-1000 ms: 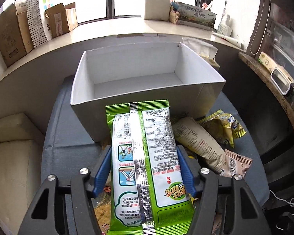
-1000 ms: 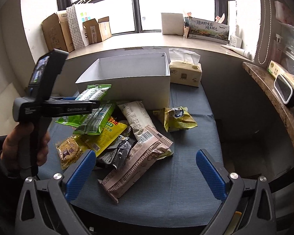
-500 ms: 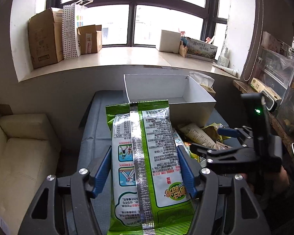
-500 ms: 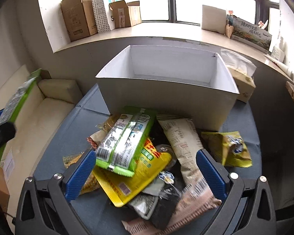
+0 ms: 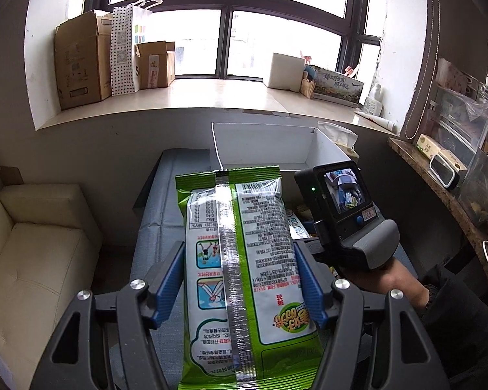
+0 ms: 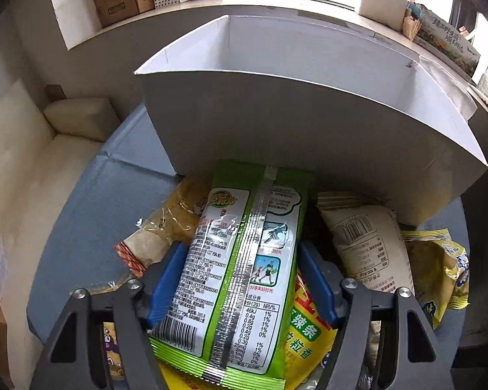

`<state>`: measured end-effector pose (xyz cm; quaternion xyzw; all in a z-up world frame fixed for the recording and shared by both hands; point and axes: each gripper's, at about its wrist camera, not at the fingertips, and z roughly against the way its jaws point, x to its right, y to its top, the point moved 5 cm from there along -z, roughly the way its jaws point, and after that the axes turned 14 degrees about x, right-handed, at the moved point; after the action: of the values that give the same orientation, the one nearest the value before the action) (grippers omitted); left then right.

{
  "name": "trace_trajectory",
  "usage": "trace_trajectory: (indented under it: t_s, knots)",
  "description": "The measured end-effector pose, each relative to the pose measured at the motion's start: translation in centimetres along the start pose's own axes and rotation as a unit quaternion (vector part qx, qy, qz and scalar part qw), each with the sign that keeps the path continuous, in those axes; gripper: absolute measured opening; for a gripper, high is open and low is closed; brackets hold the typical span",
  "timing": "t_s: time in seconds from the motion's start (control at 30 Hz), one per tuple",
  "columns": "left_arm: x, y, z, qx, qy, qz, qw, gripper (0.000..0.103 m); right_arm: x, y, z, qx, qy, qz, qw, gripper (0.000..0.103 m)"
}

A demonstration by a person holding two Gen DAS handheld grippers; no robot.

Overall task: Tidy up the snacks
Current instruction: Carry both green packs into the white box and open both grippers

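The left gripper (image 5: 239, 287) is clamped on a green-and-white snack bag (image 5: 236, 266), its blue pads pressed against the bag's two long edges. The bag is held up off the heap, silver back seam uppermost, its long axis running straight out along the fingers toward the white cardboard box (image 5: 263, 144), which stands ahead and a little to the right. The right gripper (image 6: 240, 279) has just been closing — a second green snack bag (image 6: 240, 260) of the same kind now sits between its blue pads, which appear to touch both long edges, so I judge it gripped, though it lies on the pile and is not yet lifted. Its long axis also points along the fingers, at the near wall of the box (image 6: 309, 120) just beyond.

For the drop, I judge the right hand the nearer — the box wall rises immediately past its bag, so the move calls for a lift over that rim.

Readable print: a nutrition panel with "NRV%" on the right-hand bag, barcodes on it and on the cream packet (image 6: 367, 250) beside it, and large Chinese characters on the yellow packet (image 6: 305, 334) beneath. The brand badge on each green bag is too small to read. All of this sits on a grey-blue table (image 6: 91, 214).
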<state>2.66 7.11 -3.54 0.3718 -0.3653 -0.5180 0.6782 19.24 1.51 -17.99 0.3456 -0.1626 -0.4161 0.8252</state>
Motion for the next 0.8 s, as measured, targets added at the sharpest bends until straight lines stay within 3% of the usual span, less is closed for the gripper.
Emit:
trace_trajectory:
  t_s: [0.2,0.37,0.57,0.63,0.8]
  knots:
    - [0.1,-0.2,-0.1,-0.002,-0.005,-0.003,1.0,0.07,2.0,0.4,2.8,0.019,0.022,-0.044,0.999,0.07]
    - [0.7,-0.1,-0.2,0.002,-0.017,-0.001,0.9998,0.07,4.6,-0.3,8.8,0.073,0.051,-0.081,0.993,0.07]
    - [2.5,0.0,-1.0,0.003,-0.041,-0.007,0.9991,0.07,8.0,-1.2,15.1,0.154,0.066,-0.123,0.978,0.069]
    - [3.0,0.0,-1.6,-0.001,-0.044,-0.008,0.999,0.07,9.0,-0.6,16.3,0.191,0.095,-0.141,0.967,0.069]
    - [4.1,0.0,-2.5,-0.006,-0.052,-0.004,0.9986,0.07,11.5,1.8,17.1,0.207,0.114,-0.185,0.954,0.069]
